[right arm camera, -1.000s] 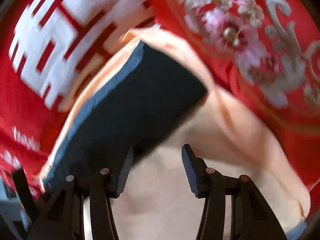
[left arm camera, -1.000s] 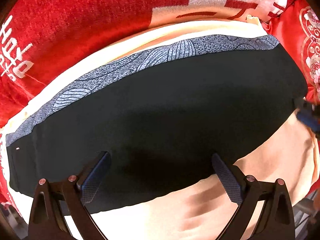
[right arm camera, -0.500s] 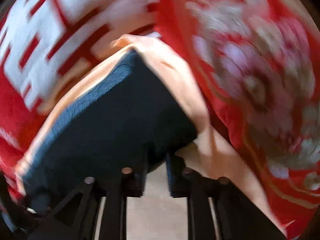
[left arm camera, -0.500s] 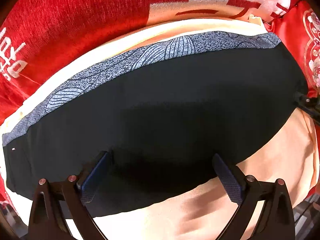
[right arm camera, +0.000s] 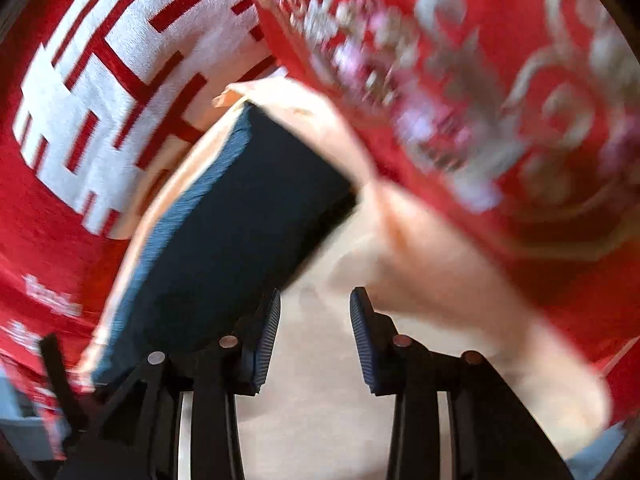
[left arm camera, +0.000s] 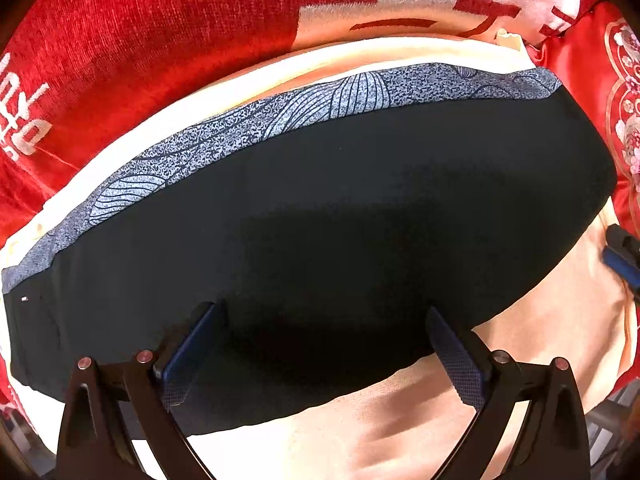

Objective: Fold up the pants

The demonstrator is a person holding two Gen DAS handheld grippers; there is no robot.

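Observation:
The dark pants (left arm camera: 320, 220) lie folded flat on a peach cloth (left arm camera: 400, 420), with a blue patterned band (left arm camera: 340, 96) along their far edge. My left gripper (left arm camera: 324, 344) points down over the near part of the pants, open wide, with only flat cloth under it. In the right wrist view the pants (right arm camera: 224, 248) lie to the left. My right gripper (right arm camera: 314, 332) hovers just past their right-hand corner, its jaws opening, with only peach cloth showing between them. The right gripper (left arm camera: 622, 256) also shows at the right edge of the left wrist view.
A red blanket with white characters (left arm camera: 160, 40) lies beyond the pants. A red embroidered cloth (right arm camera: 480, 100) lies to the right, over the edge of the peach cloth. The right wrist view is blurred by motion.
The right gripper's jaws narrowed at the pants' right corner half a second ago, then widened again as the gripper drew back off the pants. The left gripper and the pants stayed put.

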